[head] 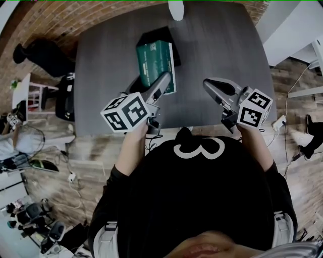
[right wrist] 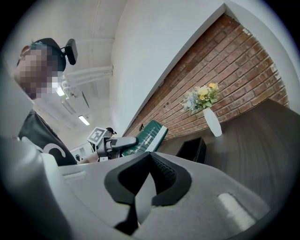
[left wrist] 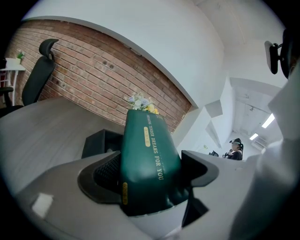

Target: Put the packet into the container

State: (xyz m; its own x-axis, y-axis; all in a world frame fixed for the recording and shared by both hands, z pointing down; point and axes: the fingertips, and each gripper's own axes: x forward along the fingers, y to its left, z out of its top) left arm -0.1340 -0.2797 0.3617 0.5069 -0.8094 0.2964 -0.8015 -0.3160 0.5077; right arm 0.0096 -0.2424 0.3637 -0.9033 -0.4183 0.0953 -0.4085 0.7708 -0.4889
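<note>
A dark green packet [head: 154,63] with gold lettering is held above the grey table [head: 217,45], clamped by its near end in my left gripper [head: 164,80]. In the left gripper view the packet [left wrist: 145,154] fills the space between the jaws of the gripper [left wrist: 150,173] and sticks out forward. Just beyond it stands the black open container [head: 156,36], also seen in the left gripper view [left wrist: 101,143]. My right gripper [head: 209,85] hovers to the right of the packet, shut with nothing in it [right wrist: 149,161]. From there I see the packet [right wrist: 147,133] and container [right wrist: 192,149].
A white vase of flowers [head: 175,9] stands at the table's far edge behind the container. A black office chair [head: 43,55] is at the far left by the brick wall [left wrist: 108,79]. Cables and gear lie on the wooden floor [head: 50,166] at left.
</note>
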